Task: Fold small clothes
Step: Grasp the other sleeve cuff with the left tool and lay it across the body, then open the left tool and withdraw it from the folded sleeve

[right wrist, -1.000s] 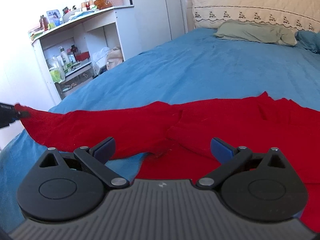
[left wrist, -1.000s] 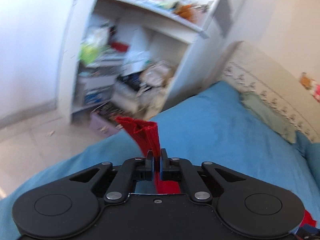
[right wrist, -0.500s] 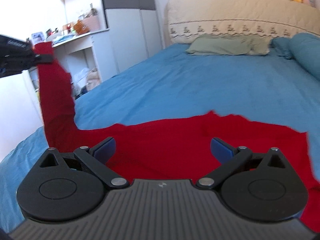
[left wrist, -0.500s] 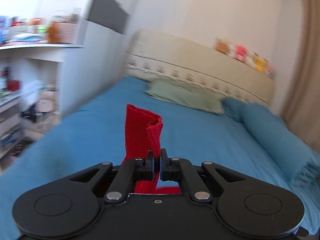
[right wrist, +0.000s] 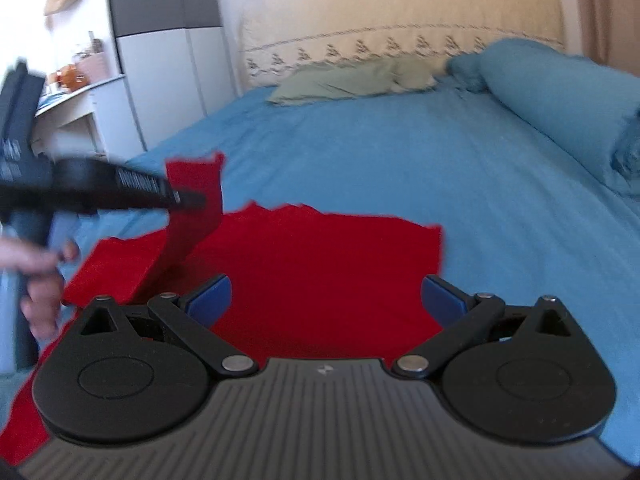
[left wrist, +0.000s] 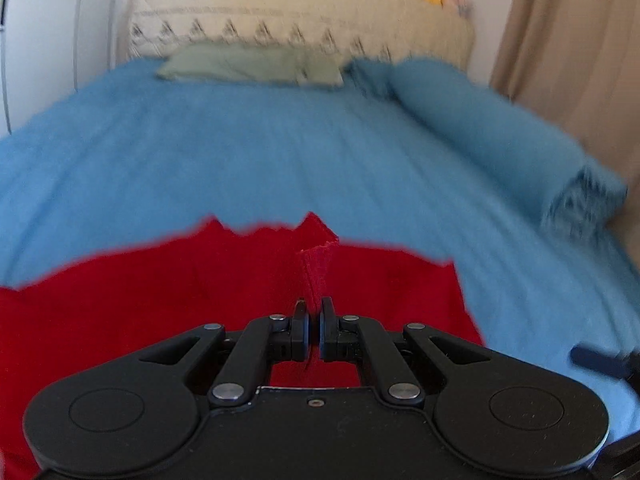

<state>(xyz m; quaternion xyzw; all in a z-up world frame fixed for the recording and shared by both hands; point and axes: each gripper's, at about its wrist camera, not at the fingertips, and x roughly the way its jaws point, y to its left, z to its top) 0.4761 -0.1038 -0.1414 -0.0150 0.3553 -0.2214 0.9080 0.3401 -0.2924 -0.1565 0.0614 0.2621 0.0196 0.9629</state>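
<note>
A red garment [right wrist: 320, 264] lies spread on the blue bed [right wrist: 400, 152]. My left gripper [left wrist: 314, 312] is shut on one end of the garment, a sleeve-like strip [left wrist: 316, 268] that sticks up between its jaws. In the right wrist view the left gripper [right wrist: 188, 199] holds that strip [right wrist: 196, 200] lifted above the garment's left part. My right gripper [right wrist: 326, 294] is open and empty, low over the near edge of the garment. The garment also shows in the left wrist view [left wrist: 160, 292].
A green pillow [right wrist: 348, 80] and a rolled blue blanket [right wrist: 560, 92] lie by the beige headboard [right wrist: 400, 16]. A white shelf and wardrobe [right wrist: 160, 60] stand left of the bed. A curtain [left wrist: 572, 40] hangs on the right.
My left gripper has swung with the red strip from the bed's left edge rightwards and down over the garment. The right gripper stays open near the garment's front.
</note>
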